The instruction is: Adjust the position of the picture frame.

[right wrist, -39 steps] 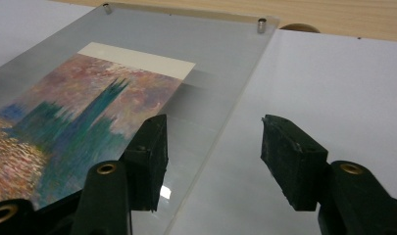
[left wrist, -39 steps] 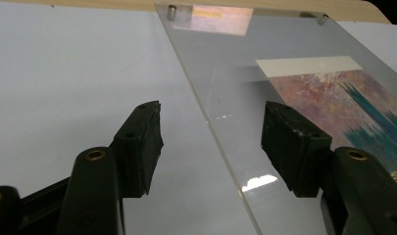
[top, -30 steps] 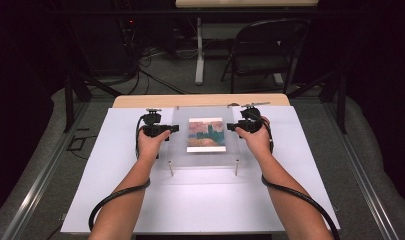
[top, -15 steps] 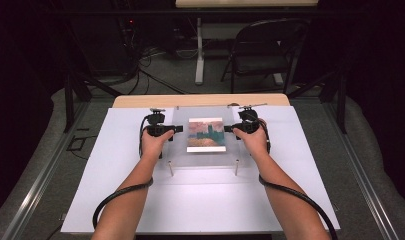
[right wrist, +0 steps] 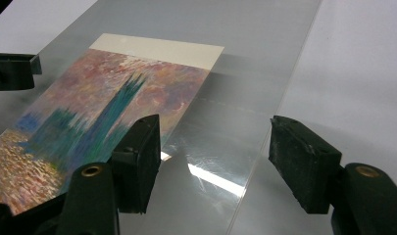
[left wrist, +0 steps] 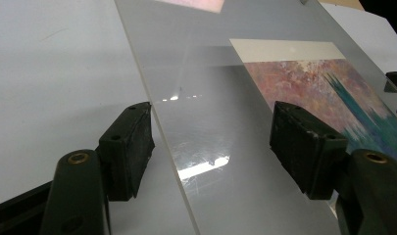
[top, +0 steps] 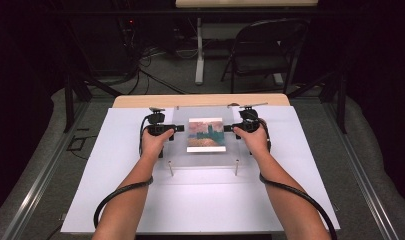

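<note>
A clear acrylic sheet lies flat over a colourful painted picture on the white table. My left gripper is at the sheet's left edge and my right gripper at its right edge. In the left gripper view the sheet's edge runs between the jaws of the left gripper, whose pads stand clear of it. The right gripper straddles the opposite edge of the sheet the same way, beside the picture. Both pairs of jaws have just been opening.
Two small posts stand at the sheet's near edge. A wooden strip borders the table's far side. Beyond it are a folding chair and cables on the floor.
</note>
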`<state>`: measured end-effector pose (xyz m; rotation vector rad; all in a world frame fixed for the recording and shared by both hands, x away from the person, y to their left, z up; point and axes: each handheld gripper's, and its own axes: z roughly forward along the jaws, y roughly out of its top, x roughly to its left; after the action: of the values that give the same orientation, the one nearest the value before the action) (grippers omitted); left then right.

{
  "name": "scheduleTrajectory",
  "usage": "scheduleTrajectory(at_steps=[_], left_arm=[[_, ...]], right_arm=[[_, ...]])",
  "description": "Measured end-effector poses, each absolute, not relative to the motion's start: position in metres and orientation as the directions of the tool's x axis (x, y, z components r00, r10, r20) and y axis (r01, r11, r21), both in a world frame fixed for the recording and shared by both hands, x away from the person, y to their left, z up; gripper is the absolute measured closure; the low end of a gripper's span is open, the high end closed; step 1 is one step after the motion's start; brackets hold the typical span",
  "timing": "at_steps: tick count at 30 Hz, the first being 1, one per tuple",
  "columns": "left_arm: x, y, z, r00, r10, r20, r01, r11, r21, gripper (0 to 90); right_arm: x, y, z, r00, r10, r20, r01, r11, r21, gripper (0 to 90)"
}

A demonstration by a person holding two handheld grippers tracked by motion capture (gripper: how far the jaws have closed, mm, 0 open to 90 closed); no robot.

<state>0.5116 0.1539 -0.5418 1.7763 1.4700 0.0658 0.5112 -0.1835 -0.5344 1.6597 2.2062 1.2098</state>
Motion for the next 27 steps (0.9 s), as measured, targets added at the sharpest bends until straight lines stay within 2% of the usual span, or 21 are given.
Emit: scheduleTrajectory(at_steps=[22,27], left_arm=[[0.5110,0.1527,-0.5448,0.316,0.822,-0.473,0.814,0.021,0.580,28.7],[0.5113,0.1531,-0.5453,0.316,0.818,-0.480,0.816,0.024,0.578,28.9]], right_arm=[[0.5143,-0.1894,-0.5411,-0.347,0.817,0.461,0.801,0.002,0.599,33.9],[0.5142,-0.1883,-0.5412,-0.347,0.819,0.458,0.801,0.004,0.599,33.1]])
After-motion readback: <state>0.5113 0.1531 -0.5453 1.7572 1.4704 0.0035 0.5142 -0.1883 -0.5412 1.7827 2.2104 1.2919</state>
